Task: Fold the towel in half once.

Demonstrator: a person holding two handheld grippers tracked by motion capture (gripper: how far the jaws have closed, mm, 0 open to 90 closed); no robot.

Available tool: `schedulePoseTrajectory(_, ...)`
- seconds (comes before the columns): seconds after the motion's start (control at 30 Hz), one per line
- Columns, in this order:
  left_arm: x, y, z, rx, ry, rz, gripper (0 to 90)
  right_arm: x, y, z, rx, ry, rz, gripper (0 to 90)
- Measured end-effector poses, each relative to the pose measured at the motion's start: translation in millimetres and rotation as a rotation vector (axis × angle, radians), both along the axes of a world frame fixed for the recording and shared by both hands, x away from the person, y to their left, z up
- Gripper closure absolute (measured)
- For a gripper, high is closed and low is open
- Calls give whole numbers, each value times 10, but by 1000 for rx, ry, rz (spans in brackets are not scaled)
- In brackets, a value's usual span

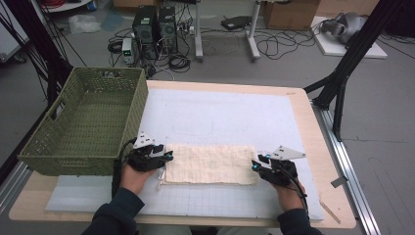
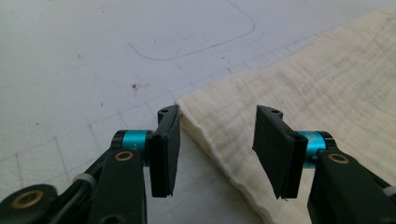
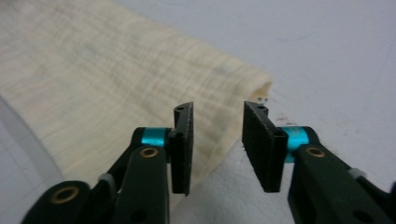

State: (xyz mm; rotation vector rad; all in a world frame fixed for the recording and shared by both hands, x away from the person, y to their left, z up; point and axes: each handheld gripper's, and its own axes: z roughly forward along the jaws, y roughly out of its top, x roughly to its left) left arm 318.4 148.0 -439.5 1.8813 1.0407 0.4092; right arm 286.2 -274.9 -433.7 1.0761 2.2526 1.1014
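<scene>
A cream folded cloth [image 1: 210, 164] lies flat on the white mat near the table's front, seen up close as crinkled fabric [image 2: 303, 93] [image 3: 93, 84]. My left gripper [image 1: 165, 157] [image 2: 217, 149] is open at the cloth's left edge, its jaws standing on either side of that edge without closing on it. At the cloth's right end my right gripper [image 1: 256, 165] [image 3: 217, 144] is open too, the cloth's edge running between its jaws. A hand holds each gripper from the front edge.
A green woven basket [image 1: 39, 142] stands on the table's left side, close to my left gripper. The white gridded mat [image 1: 220, 115] stretches behind the cloth. Beyond the table lie computer towers, cables and a black stand [image 1: 342, 73] at the right.
</scene>
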Motion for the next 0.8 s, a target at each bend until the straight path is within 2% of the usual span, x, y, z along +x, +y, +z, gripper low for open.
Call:
schedulePoseTrajectory(0.1,4,3,15,-6,-11,1,511,49,79,-84,-55,56,-1,721)
schedulePoseTrajectory(0.13,6,8,20,-11,-17,0,511,57,84,-109,-58,76,4,759)
schedulePoseTrajectory(0.17,7,11,24,-17,-21,0,511,44,79,-112,-48,81,10,849)
schedulePoseTrajectory(0.2,11,13,26,-17,-23,-2,512,29,86,-100,-64,81,24,869)
schedulePoseTrajectory(0.27,18,11,28,-14,-26,-7,511,-15,112,-64,-124,75,49,876)
schedulePoseTrajectory(0.33,24,2,33,-13,-29,-13,513,-72,116,-33,-157,76,67,875)
schedulePoseTrajectory(0.37,33,-6,35,-14,-33,-16,513,-89,109,-24,-151,92,74,864)
schedulePoseTrajectory(0.4,45,-17,40,-10,-34,-21,513,-89,101,-20,-146,118,78,813)
schedulePoseTrajectory(0.47,82,-50,54,-5,-42,-29,513,-86,79,-3,-129,116,72,731)
schedulePoseTrajectory(0.5,105,-68,64,-3,-49,-35,513,-79,64,21,-116,109,61,699)
schedulePoseTrajectory(0.57,159,-110,74,-3,-64,-40,522,-48,23,77,-59,78,33,671)
schedulePoseTrajectory(0.63,218,-140,58,-17,-71,-34,542,9,-3,131,-25,39,2,645)
schedulePoseTrajectory(0.67,254,-155,45,-12,-63,-36,559,48,-5,149,-12,23,-3,630)
schedulePoseTrajectory(0.73,322,-191,14,-7,-53,-31,568,143,15,155,-8,-16,-32,616)
schedulePoseTrajectory(0.8,389,-222,-1,3,-42,-28,567,265,39,129,-8,-11,-66,572)
